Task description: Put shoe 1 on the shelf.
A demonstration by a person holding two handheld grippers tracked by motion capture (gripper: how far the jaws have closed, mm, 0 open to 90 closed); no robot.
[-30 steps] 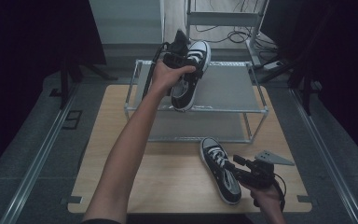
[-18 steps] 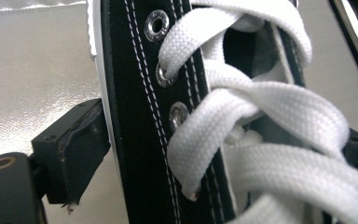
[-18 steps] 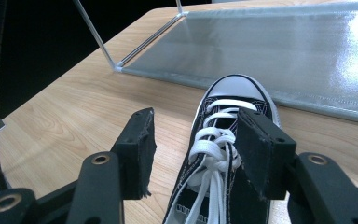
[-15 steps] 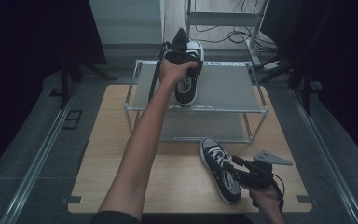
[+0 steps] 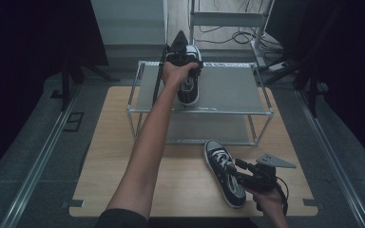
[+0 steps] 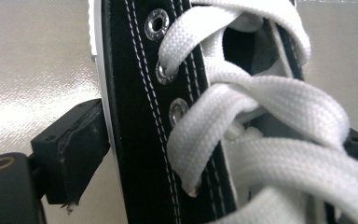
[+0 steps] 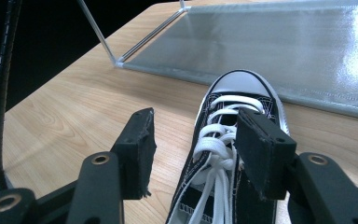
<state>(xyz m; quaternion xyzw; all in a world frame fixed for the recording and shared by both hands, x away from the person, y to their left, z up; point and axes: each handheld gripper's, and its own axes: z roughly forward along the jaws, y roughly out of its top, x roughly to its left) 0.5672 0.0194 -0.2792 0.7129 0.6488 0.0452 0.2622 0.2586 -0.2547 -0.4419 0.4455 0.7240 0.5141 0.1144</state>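
A black-and-white laced sneaker [image 5: 190,89] lies on the top shelf of a metal rack [image 5: 228,88], toe toward me. My left gripper [image 5: 186,61] is shut on its upper; in the left gripper view [image 6: 221,142] the side panel with eyelets and white laces [image 6: 261,107] sits between the pads. A matching second sneaker [image 5: 224,178] rests on the wooden table [image 5: 123,180] at the front right. My right gripper [image 5: 233,166] hovers open over its heel end; its left pad [image 7: 140,144] stands apart from the shoe [image 7: 237,93], while the right pad [image 7: 261,154] is above the laces.
The rack's lower shelf [image 5: 209,128] [image 7: 284,46] lies just beyond the second sneaker's toe. Bare wood spreads left of that shoe [image 7: 74,107]. A pale cabinet [image 5: 128,23] and a wire shelf with cables [image 5: 228,19] stand behind the table.
My left hand has carried the first sneaker down and farther back, from tilted in the air to lying flat on the top shelf. The right hand and the second sneaker have kept still.
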